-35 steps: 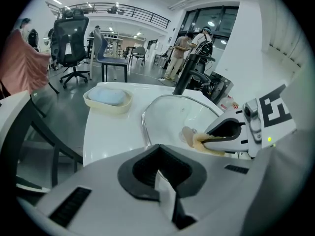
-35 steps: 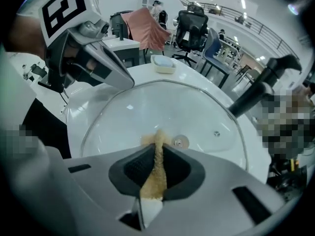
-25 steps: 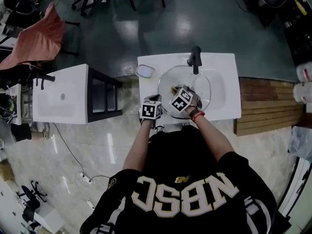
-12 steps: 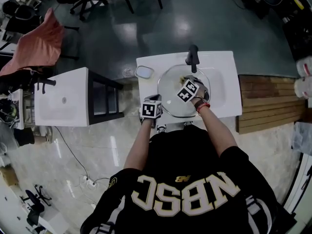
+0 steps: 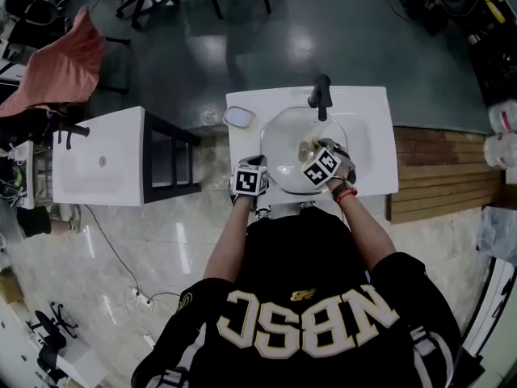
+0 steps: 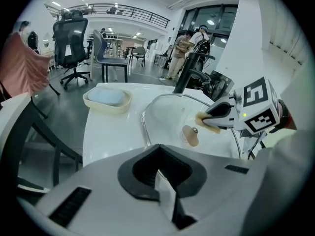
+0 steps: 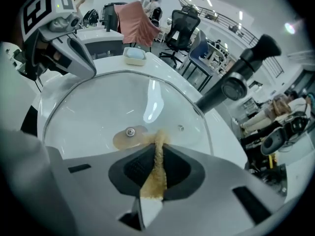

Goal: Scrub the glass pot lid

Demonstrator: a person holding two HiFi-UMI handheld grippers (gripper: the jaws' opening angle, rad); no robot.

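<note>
The glass pot lid (image 5: 284, 140) lies over the basin of a white sink (image 5: 373, 136), with its tan knob (image 6: 190, 135) near the middle. My left gripper (image 5: 256, 163) is at the lid's near-left edge. In the left gripper view its jaws (image 6: 158, 173) are shut on the metal rim. My right gripper (image 5: 313, 149) is over the right half of the lid and is shut on a tan scrub sponge (image 7: 156, 168). The sponge's tip presses on the glass beside the knob (image 7: 129, 133).
A black faucet (image 5: 321, 97) stands at the back of the sink. A soap dish (image 5: 241, 118) sits at its back-left corner. A second white sink (image 5: 105, 160) is to the left, and a wooden platform (image 5: 444, 176) to the right. Office chairs stand beyond.
The right gripper has carried the sponge across the lid, from the near middle toward the faucet and then to the right side. The left gripper has kept its hold in place.
</note>
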